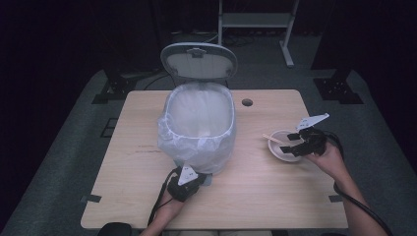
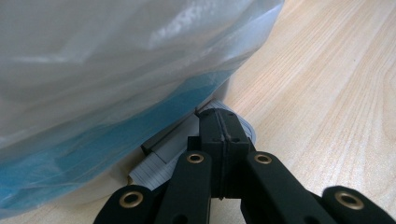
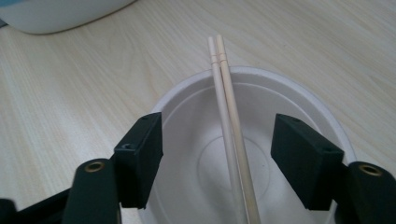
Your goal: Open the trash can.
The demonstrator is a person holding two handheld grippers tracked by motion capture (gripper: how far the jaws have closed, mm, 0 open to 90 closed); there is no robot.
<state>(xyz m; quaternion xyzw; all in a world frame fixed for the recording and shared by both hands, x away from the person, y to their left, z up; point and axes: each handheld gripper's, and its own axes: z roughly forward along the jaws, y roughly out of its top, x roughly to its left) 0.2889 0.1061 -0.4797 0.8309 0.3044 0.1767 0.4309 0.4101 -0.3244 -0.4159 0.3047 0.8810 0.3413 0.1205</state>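
A bin (image 1: 199, 123) lined with a white bag stands mid-table, its grey lid (image 1: 199, 60) raised at the back. My left gripper (image 1: 197, 178) is at the foot of the bin; its jaws are shut with nothing between them. In the left gripper view, the shut left gripper (image 2: 223, 116) rests on a grey pedal (image 2: 163, 154) under the bag (image 2: 116, 56). At the right, a white bowl (image 1: 280, 150) holds a pair of wooden chopsticks (image 1: 273, 139). My right gripper (image 3: 222, 144) stands open, one jaw on either side of the chopsticks (image 3: 226, 102) over the bowl (image 3: 187, 107), pads apart from them.
The wooden table (image 1: 255, 196) has a round cable hole (image 1: 247, 102) behind the bowl. A metal frame (image 1: 255, 19) and dark stands sit on the floor beyond the far edge. Bare table lies in front of the bowl and left of the bin.
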